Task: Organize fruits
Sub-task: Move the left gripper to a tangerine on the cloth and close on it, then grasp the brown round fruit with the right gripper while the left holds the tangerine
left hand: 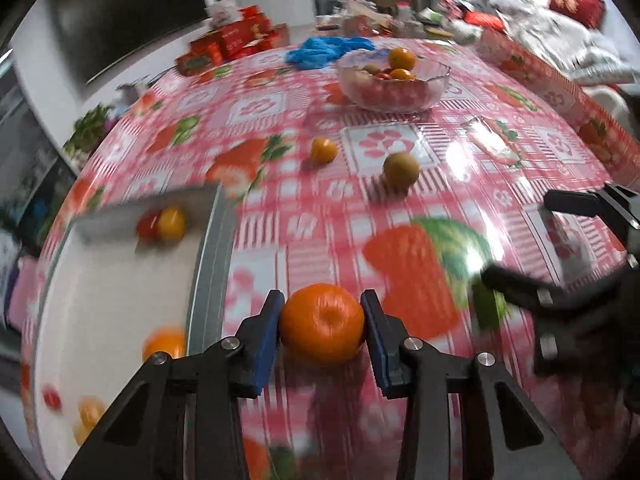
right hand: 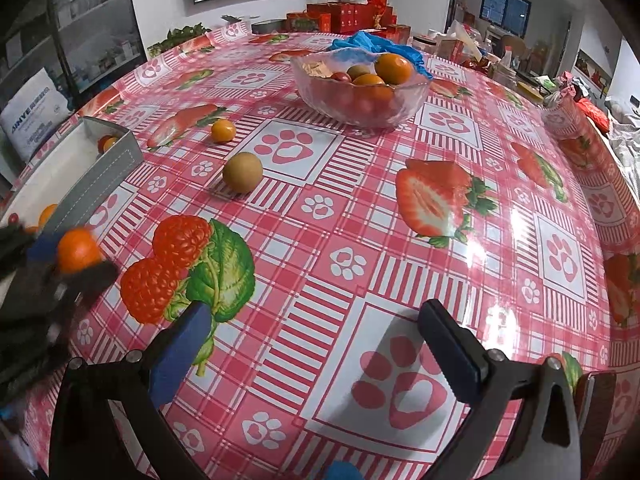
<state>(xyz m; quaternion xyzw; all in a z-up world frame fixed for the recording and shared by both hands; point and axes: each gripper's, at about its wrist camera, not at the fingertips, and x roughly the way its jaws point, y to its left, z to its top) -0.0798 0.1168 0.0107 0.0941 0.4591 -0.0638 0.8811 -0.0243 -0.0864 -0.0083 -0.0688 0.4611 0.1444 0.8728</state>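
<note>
My left gripper point(left hand: 322, 330) is shut on an orange mandarin point(left hand: 322, 328), its blue pads pressed to both sides, just right of the grey tray's point(left hand: 208, 272) rim. From the right wrist view the same mandarin point(right hand: 78, 250) shows at the far left beside the tray point(right hand: 104, 176). The tray holds several small fruits, among them a yellow one point(left hand: 172, 222). Out on the table lie a small orange fruit point(right hand: 223, 130) and a brown-green round fruit point(right hand: 242, 171). A glass bowl point(right hand: 360, 112) of mixed fruit stands farther back. My right gripper point(right hand: 316, 344) hangs open over the tablecloth with nothing between its fingers.
A pink checked tablecloth point(right hand: 360, 220) with strawberry and paw prints covers the table. A blue plastic bag point(right hand: 380, 46) lies behind the bowl. Red boxes point(right hand: 352, 16) and clutter stand at the far edge. The right gripper point(left hand: 560, 248) shows at the right in the left wrist view.
</note>
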